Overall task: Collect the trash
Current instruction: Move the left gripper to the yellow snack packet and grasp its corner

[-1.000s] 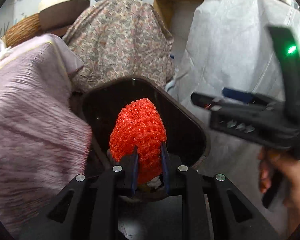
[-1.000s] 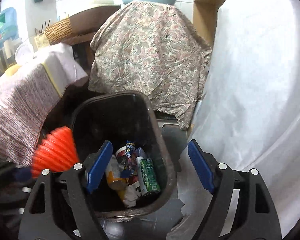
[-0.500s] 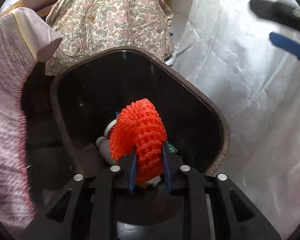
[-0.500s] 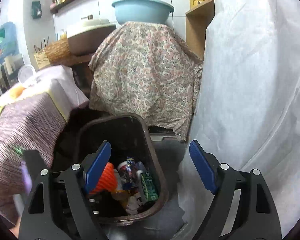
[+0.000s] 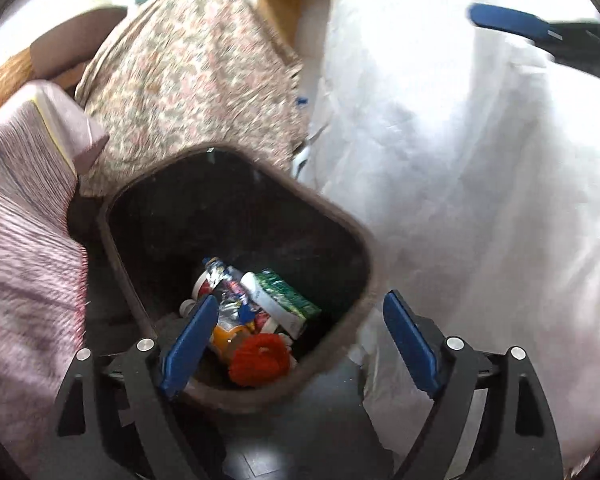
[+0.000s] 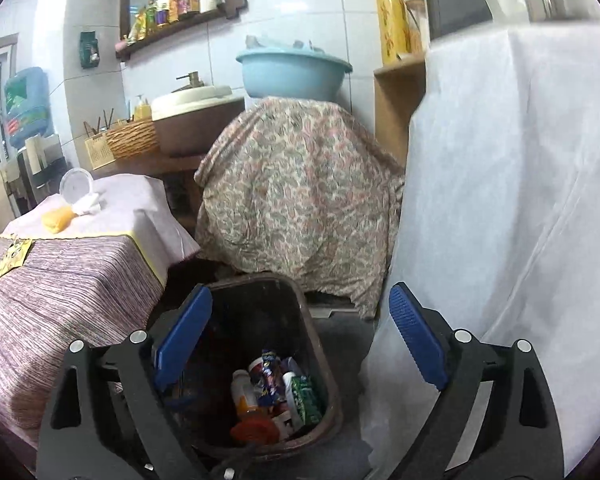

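A dark brown trash bin (image 5: pixel 352 236) stands on the floor and holds several pieces of trash. The red foam net (image 5: pixel 260 358) lies inside it on top of the other trash, beside a green carton (image 5: pixel 290 300). My left gripper (image 5: pixel 296 340) is open and empty just above the bin's near rim. My right gripper (image 6: pixel 300 348) is open and empty, higher up, looking down at the same bin (image 6: pixel 320 344), where the red net (image 6: pixel 256 430) also shows. A blue pad of the right gripper shows at the top right of the left wrist view.
A table with a striped purple cloth (image 6: pixel 60 280) stands left of the bin, with a yellow scrap (image 6: pixel 14 254), a yellow item (image 6: pixel 56 218) and a clear lid (image 6: pixel 76 188) on it. A floral-covered object (image 6: pixel 296 192) is behind; white sheeting (image 6: pixel 500 200) hangs right.
My left gripper opened and the red foam net dropped into the bin. The left gripper drew back a little. The right gripper rose and now looks from higher up.
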{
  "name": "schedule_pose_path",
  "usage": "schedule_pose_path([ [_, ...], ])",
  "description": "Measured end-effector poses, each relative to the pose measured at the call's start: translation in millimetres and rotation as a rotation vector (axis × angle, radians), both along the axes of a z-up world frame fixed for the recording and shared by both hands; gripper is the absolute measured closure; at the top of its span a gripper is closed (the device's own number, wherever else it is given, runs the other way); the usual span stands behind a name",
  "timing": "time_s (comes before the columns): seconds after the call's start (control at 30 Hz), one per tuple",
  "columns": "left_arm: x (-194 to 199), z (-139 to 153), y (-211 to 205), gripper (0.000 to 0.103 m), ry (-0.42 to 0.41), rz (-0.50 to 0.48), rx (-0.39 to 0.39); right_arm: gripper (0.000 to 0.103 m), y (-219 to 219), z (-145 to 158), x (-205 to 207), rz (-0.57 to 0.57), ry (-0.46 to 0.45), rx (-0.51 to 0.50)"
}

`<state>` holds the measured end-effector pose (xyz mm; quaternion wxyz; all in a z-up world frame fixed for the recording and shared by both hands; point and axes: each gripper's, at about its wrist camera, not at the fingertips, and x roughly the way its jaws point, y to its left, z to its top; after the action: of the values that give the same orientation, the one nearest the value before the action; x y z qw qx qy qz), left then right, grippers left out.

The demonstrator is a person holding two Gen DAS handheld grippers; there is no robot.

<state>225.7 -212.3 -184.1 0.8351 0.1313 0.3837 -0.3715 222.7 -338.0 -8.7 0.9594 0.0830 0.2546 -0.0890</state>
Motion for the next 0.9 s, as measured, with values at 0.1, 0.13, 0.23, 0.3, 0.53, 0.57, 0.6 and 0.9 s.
schedule_pose_path([
  [0.1,-20.7,18.6,9.7,0.014,-0.041,-0.039,-0.027,0.008,0.9,12.3,-0.6,0.013,-0.007,-0.010],
  [0.13,-30.4,27.8,16.7,0.012,-0.064,-0.056,-0.050,0.008,1.6,14.0,-1.2,0.020,-0.010,-0.008],
  [0.23,-48.8,48.6,33.2,0.006,-0.116,-0.084,-0.105,0.008,5.3,19.0,0.8,0.042,-0.012,-0.006],
  [0.3,-62.4,64.4,47.3,0.006,-0.153,-0.100,-0.143,0.008,10.3,20.8,2.4,0.068,-0.017,0.005],
  [0.53,-89.6,105.5,97.6,0.006,-0.242,-0.069,-0.154,0.006,45.5,29.3,18.6,0.217,-0.034,0.063],
  [0.57,-91.1,112.3,107.9,0.006,-0.252,-0.044,-0.160,0.006,53.9,30.2,21.0,0.242,-0.033,0.074],
  [0.6,-91.5,117.0,115.5,0.006,-0.255,-0.030,-0.166,0.006,63.4,31.4,25.6,0.267,-0.033,0.080],
  [0.9,-65.1,149.3,216.1,0.006,-0.265,0.196,-0.095,0.006,164.7,32.2,63.5,0.525,0.026,0.103],
])
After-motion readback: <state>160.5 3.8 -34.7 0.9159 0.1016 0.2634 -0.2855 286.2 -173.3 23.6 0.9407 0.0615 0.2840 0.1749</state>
